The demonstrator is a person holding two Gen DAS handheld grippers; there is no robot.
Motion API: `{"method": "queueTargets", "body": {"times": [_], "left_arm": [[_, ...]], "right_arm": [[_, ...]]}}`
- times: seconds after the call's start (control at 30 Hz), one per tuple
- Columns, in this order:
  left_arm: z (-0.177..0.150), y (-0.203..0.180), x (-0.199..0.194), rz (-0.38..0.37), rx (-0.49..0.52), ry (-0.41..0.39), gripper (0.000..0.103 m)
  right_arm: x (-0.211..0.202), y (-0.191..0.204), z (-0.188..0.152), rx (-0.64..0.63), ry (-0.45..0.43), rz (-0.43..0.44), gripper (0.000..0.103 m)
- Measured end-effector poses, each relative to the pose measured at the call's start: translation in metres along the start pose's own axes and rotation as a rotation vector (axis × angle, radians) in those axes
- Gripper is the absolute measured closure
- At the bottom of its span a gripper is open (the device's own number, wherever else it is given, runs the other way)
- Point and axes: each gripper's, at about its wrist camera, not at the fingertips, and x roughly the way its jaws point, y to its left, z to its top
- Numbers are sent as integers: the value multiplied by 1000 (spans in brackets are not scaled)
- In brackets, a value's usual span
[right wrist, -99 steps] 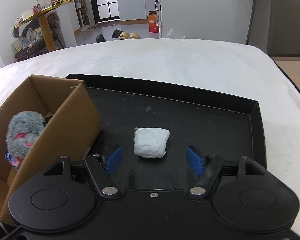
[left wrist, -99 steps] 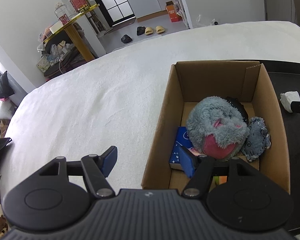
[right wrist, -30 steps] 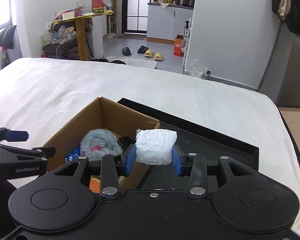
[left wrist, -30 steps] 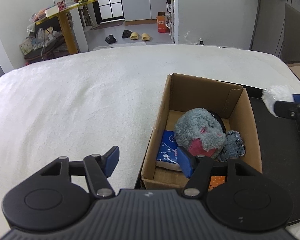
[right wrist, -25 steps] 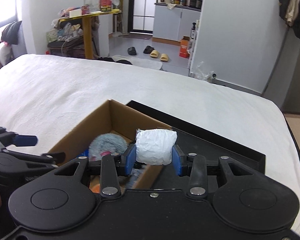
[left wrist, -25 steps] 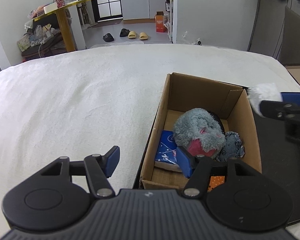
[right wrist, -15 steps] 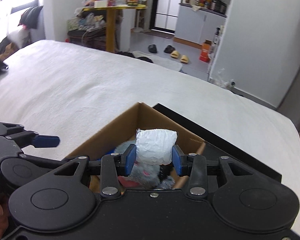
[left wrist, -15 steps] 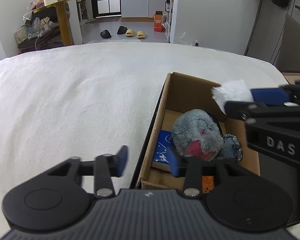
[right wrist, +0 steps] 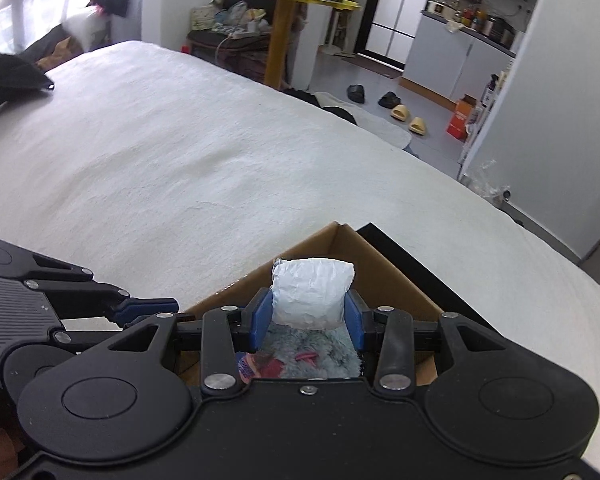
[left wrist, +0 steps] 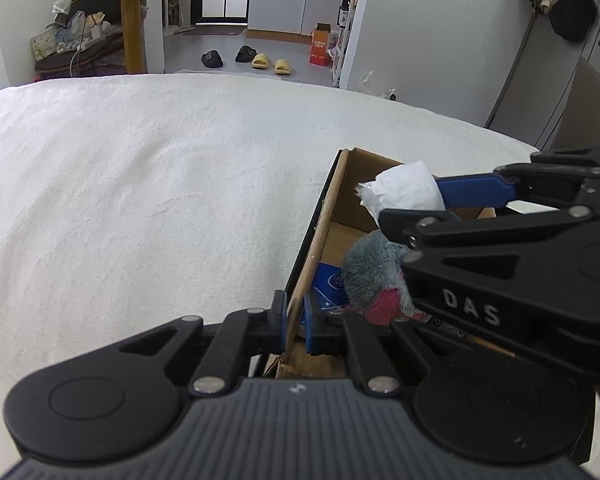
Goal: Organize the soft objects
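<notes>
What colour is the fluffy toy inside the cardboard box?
Grey-blue fur with a red-pink patch; the fluffy toy shows best in the left wrist view.

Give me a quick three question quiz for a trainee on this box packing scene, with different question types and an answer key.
1. True or false: the right hand-held gripper holds the white packet above the cardboard box.
2. What does the left hand-held gripper clamp? A) the grey plush toy B) the box's side wall C) the white bedcover
3. Fill in: the flat item in the box beside the plush toy is coloured ____.

Key: 1 true; 2 B; 3 blue.
</notes>
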Motion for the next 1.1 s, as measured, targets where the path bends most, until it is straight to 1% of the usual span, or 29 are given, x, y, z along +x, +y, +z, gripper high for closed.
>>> {"method": "queueTargets", "body": {"times": [0.03, 0.07, 0.17, 0.43, 0.57, 0.63, 0.67, 0.73, 0.9, 0.97, 1.03, 1.07, 1.1], "left_arm": [[0, 1, 0, -2, -3, 0, 96], [0, 1, 0, -4, -6, 1, 96], [0, 2, 0, -5, -10, 2, 96], [1, 1, 2, 5, 2, 12, 95], [1, 0, 2, 11, 11, 13, 94], [1, -1, 3, 19, 13, 18, 92], [2, 0, 3, 23, 11, 23, 92], [2, -2, 2, 31, 16, 35, 92], [7, -2, 0, 17, 23, 73, 91], [8, -5, -3, 48, 38, 72, 85], [8, -9, -7, 66, 57, 70, 71], [9, -12, -10, 59, 66, 67, 67], [10, -15, -13, 53, 74, 64, 60]], "right_arm": [[1, 1, 1, -7, -1, 3, 63], [3, 2, 2, -10, -4, 2, 59], [3, 2, 4, -26, -4, -16, 54], [1, 0, -2, -33, 8, -27, 51], [-1, -1, -5, -14, 13, -33, 49], [-4, -2, -8, -6, 16, -37, 46], [-5, -3, -10, -3, 19, -44, 43], [-9, -6, -14, 10, 23, -48, 41], [-17, -15, -23, 51, 35, -51, 40], [-21, -18, -27, 73, 35, -54, 39], [-26, -22, -30, 93, 32, -57, 36], [-29, -24, -32, 102, 30, -58, 35], [-32, -27, -34, 113, 30, -58, 35]]}}
